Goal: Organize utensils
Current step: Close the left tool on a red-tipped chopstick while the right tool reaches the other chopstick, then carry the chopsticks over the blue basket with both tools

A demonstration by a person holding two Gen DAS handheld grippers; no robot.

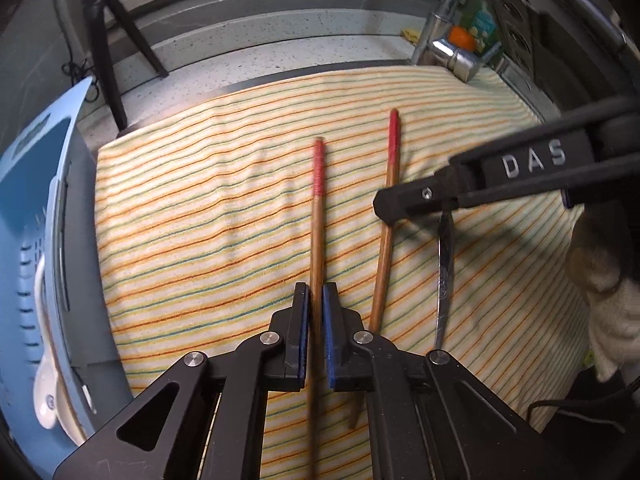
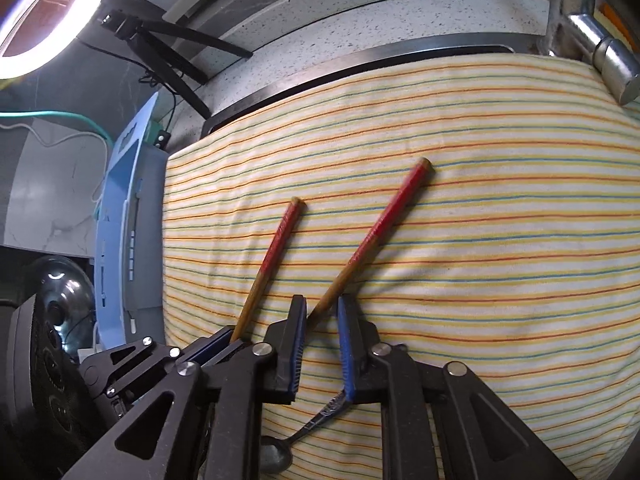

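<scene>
Two wooden chopsticks with red ends lie on a striped cloth [image 1: 200, 208]. My left gripper [image 1: 316, 300] is shut on the left chopstick [image 1: 318, 216], pads against its shaft. The second chopstick [image 1: 386, 216] lies just to its right. A metal spoon [image 1: 445, 276] lies further right. My right gripper [image 1: 404, 206] reaches in from the right over the spoon's handle end. In the right wrist view my right gripper [image 2: 322, 312] has its jaws a little apart, with the spoon [image 2: 304, 432] below them and the second chopstick [image 2: 376, 236] passing between the tips.
A blue plastic drainer rack [image 1: 36, 216] with a white spoon [image 1: 44, 396] stands at the cloth's left edge. A chrome tap [image 1: 452, 56] sits at the far right. A black tripod [image 1: 104, 44] stands on the speckled counter [image 1: 280, 52] behind.
</scene>
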